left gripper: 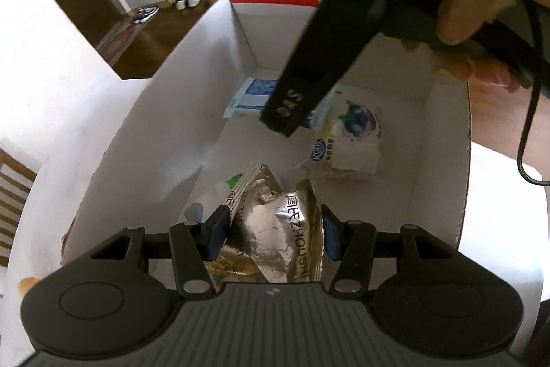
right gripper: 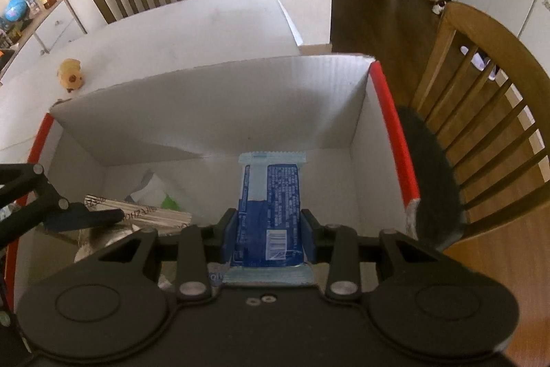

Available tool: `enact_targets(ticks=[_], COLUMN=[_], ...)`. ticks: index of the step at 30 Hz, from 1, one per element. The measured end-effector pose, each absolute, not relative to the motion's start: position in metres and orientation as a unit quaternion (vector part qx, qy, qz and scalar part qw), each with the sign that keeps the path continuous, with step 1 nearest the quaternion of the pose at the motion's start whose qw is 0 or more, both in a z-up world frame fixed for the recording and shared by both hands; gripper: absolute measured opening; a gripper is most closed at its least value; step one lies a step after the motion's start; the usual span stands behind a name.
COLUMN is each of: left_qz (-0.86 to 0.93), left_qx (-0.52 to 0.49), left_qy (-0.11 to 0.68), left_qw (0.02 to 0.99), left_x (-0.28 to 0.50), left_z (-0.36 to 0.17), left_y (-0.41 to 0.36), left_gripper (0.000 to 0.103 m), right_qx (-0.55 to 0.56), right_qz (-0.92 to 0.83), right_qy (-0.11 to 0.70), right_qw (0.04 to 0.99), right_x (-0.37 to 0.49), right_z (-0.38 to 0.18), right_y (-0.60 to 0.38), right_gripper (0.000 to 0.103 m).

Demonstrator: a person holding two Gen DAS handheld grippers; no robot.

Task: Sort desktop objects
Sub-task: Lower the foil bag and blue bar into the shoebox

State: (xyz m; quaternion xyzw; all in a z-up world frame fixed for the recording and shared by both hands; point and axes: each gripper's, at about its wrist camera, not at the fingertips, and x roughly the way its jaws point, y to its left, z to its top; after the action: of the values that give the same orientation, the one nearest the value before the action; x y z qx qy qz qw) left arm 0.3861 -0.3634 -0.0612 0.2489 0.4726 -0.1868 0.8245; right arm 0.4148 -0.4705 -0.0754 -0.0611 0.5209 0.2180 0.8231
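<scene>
Silver foil snack packet: sits between the blue pads of the left gripper, crumpled, printed lettering along its edge. Both pads press its sides; jaws clamped on it. Packet is inside the white cardboard box, low over the floor of the near end.

Blue wafer packet: lies lengthwise between the pads of the right gripper, barcode end nearest the camera, crimped pale end pointing to the far wall. Pads are close against both long edges; jaws appear closed on it. Also inside the box, near its far end as the left wrist view has it.

Beside these, on the box floor: a white pouch with a blueberry picture, just beside the blue packet and partly overlapped by it, and a pale wrapper with a green patch, tucked under the foil packet's edge.

Right gripper reaches into the box from above in the left wrist view, held by a bare hand.

Box has red-trimmed rims and stands on a white counter. A small yellow plush toy sits on the counter beyond the box. Wooden chairs stand around.
</scene>
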Motion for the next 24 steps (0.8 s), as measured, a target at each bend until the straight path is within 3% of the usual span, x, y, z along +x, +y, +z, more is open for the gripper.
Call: enact_targets(ticks=[24], left_qz=[-0.208], left_qx=[0.189], left_qy=[0.503], left_qw=[0.818], left_x=[0.397], left_z=[-0.061], left_y=[-0.366], left_gripper=[0.057], right_qx=[-0.031], right_qz=[0.212], right_qy=[0.539], right_qw=[0.815], right_x=[0.418], right_z=[-0.085], right_y=[-0.471], right_gripper=[0.042])
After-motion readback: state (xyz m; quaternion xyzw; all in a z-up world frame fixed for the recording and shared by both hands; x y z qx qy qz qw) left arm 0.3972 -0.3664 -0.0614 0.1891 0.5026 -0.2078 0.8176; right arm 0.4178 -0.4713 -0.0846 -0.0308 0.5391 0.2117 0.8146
